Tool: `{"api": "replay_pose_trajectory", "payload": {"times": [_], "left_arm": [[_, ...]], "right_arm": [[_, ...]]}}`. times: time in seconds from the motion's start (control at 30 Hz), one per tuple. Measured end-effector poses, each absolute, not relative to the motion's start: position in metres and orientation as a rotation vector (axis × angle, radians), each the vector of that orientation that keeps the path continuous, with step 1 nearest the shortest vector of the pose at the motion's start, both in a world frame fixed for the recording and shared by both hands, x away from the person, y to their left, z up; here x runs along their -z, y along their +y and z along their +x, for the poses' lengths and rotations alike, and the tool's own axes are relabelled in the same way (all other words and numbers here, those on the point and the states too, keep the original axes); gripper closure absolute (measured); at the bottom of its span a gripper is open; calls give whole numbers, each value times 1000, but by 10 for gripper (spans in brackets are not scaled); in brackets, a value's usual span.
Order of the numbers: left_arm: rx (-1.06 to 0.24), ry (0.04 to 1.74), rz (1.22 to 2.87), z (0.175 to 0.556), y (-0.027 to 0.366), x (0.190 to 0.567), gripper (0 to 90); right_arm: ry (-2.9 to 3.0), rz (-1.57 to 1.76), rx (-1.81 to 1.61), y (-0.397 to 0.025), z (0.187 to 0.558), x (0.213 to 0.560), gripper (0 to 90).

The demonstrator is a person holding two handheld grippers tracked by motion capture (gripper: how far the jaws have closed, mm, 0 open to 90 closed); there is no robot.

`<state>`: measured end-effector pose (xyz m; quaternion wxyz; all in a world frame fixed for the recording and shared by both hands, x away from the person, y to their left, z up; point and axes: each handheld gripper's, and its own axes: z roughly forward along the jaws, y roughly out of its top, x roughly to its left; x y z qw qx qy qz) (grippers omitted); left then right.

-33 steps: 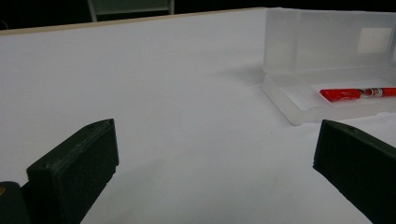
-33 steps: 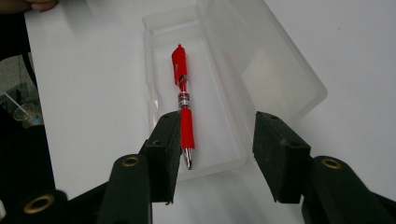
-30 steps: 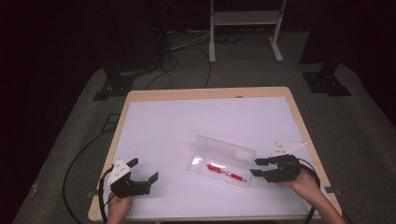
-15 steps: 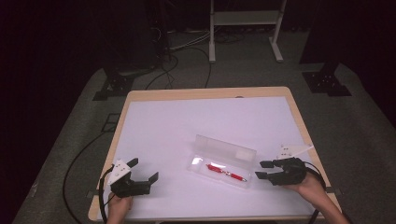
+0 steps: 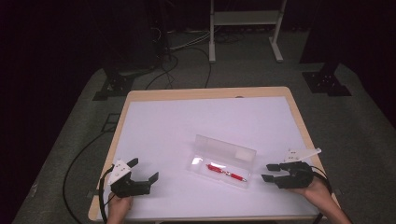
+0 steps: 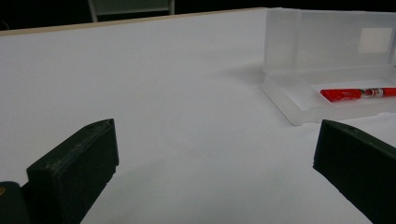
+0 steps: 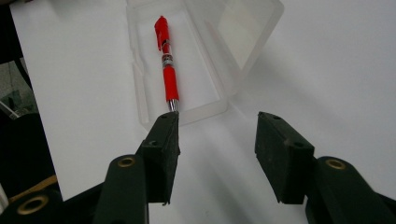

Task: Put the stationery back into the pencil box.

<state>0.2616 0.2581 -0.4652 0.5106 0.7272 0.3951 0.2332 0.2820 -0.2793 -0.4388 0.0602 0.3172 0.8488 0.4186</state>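
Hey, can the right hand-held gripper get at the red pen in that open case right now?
Probably yes: the right hand-held gripper is open, the case lid is up, and nothing lies between it and the red pen.

The table has a pale wood rim at the centre of the high view, its top covered in plain white; the floor around it is dull grey, fading to black at the upper corners of the frame; black cables trail near the top; a white frame stands at top centre. The case is clear, frosted plastic, right of centre; the pen inside is bright red with a clear middle band and a silver tip. The left gripper, lower left, is black with a white plate; the right gripper, lower right, is black with a white plate; brass-coloured rivets sit at the bottom of the right gripper view.
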Motion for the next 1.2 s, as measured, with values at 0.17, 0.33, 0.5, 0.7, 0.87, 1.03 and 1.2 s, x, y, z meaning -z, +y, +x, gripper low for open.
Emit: {"api": "replay_pose_trajectory", "payload": {"times": [0.17, 0.33, 0.5, 0.7, 0.87, 1.03, 1.2], "left_arm": [[-563, 951, 1749, 261, 258, 465, 0], [-563, 952, 1751, 261, 258, 465, 0], [-565, 951, 1751, 261, 258, 465, 0], [-565, 952, 1750, 261, 258, 465, 0], [-567, 953, 1752, 261, 257, 465, 0], [-571, 955, 1755, 261, 257, 465, 0], [-568, 958, 1754, 262, 258, 465, 0]], "right_arm": [[2566, 971, -1264, -284, 279, 442, 482], [2557, 994, -1263, -289, 277, 446, 475], [2550, 1012, -1263, -294, 275, 450, 470], [2538, 1038, -1266, -299, 272, 455, 452], [2533, 1053, -1269, -302, 270, 458, 437], [2526, 1094, -1281, -309, 264, 465, 420], [2458, 1135, -1331, -316, 252, 471, 360]]}}
